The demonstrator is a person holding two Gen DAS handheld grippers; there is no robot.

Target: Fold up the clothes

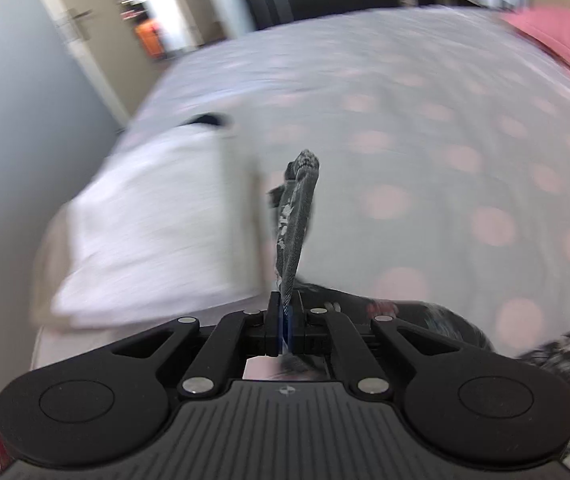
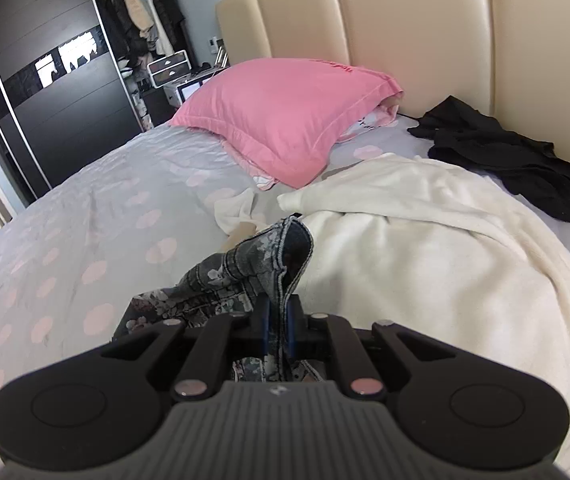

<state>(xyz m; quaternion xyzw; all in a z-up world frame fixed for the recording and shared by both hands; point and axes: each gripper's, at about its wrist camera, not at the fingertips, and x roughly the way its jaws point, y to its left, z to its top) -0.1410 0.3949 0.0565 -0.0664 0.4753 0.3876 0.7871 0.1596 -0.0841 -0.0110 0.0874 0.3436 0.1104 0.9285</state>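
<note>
Above the dotted bedsheet (image 2: 85,208), both the left gripper (image 1: 285,304) and right gripper (image 2: 279,308) pinch the floral denim garment (image 2: 245,268).

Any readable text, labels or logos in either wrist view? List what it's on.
No text reads clearly in either view.
Pink pillow: red lettering near its top edge, too small and skewed to read.
Gripper bodies: a small round emblem on each, no letters.
Left wrist view: motion-blurred, nothing legible.

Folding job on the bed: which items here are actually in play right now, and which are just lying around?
In play: floral denim garment, pinched by left gripper and right gripper.

Lying about: cream blanket, black clothes, pink pillow, folded white item, spotted bedsheet.
</note>
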